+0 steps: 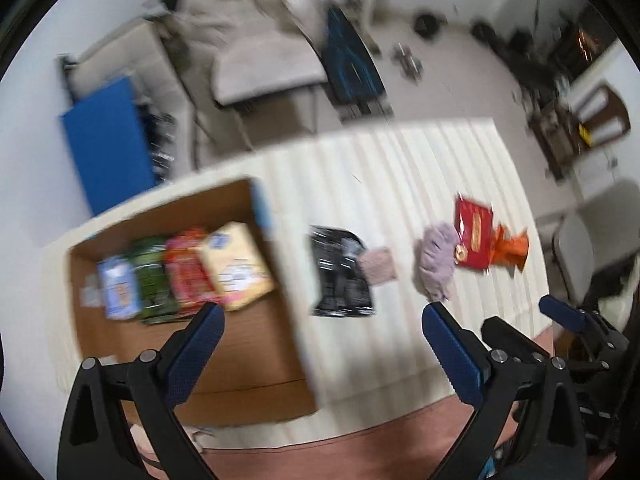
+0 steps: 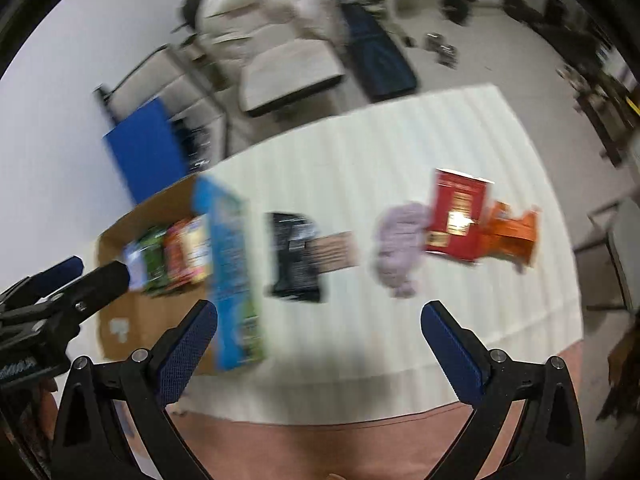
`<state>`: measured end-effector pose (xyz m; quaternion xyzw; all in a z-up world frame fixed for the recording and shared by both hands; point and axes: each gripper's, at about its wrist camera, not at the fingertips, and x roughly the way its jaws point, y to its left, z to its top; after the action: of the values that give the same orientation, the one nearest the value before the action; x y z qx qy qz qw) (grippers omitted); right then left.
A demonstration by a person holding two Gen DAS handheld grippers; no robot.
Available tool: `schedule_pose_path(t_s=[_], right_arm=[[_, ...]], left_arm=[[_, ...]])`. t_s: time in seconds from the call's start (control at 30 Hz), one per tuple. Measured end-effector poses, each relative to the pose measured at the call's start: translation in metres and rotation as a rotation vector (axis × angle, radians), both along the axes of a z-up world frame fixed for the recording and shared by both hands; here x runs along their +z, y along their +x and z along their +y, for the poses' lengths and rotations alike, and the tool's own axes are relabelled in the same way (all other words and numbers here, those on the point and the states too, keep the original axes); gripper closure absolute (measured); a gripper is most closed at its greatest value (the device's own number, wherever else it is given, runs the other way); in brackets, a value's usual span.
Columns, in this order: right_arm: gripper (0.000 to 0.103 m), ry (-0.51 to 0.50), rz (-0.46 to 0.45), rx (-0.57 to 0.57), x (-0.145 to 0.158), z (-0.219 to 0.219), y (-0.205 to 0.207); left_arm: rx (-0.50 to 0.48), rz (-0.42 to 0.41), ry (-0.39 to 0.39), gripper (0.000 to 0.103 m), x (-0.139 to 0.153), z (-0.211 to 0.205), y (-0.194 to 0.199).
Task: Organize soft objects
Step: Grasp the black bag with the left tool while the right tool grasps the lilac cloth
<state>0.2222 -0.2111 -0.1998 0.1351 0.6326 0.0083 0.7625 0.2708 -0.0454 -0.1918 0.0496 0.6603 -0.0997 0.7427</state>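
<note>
A: Report the state of your two grippers.

B: Your left gripper (image 1: pixel 323 310) is spread wide, nothing between its blue pads; it sits at the bottom of the left wrist view, above the near edge of the table (image 1: pixel 400 152). Your right gripper (image 2: pixel 319 307) is likewise spread and empty, low centre in the right wrist view. Each gripper shows at the edge of the other's view.

A: Where is the box?

B: The box (image 1: pixel 256 344) is at the lower left of the left wrist view, open at the top. It holds four packs in a row against its far wall: blue pack (image 1: pixel 118 284), green pack (image 1: pixel 154 276), red-orange pack (image 1: pixel 188 270), yellow pack (image 1: pixel 236 264).

A: And the loose items you have on the table?

B: Centre frame lies a black pouch (image 1: pixel 340 272), with a pink cloth (image 1: pixel 378 266) touching its right edge. Further right is a lilac cloth (image 1: pixel 434 260); a red bag (image 1: pixel 472 236) overlaps its upper right side. An orange bag (image 1: pixel 510 250) lies just right of the red bag, touching it. Both views are motion-blurred, so you cannot read any print.
</note>
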Motion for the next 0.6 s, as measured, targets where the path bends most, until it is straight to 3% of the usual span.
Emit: schedule_pose_path(t_s=[0.13,0.27,0.4,0.6], right_arm=[[0.0,0.022,0.073,-0.072,-0.041,-0.053,0.007],[0.001,0.041,0.131,-0.106,-0.079,-0.083,0.007],[0.001,0.069,0.178,-0.086,-0.111,-0.091,0.01],[0.006,0.077,0.22,-0.024,-0.146,-0.073,0.031]], left_arm=[[-0.061,0.161,0.103,0.007,-0.074,-0.046,0.03],[-0.049,0.303,0.162,0.007,-0.143,-0.064,0.047],[-0.075,0.385,0.201,0.007,-0.186,-0.074,0.052],[-0.044,0.463,0.216,0.007,-0.219,-0.069,0.05]])
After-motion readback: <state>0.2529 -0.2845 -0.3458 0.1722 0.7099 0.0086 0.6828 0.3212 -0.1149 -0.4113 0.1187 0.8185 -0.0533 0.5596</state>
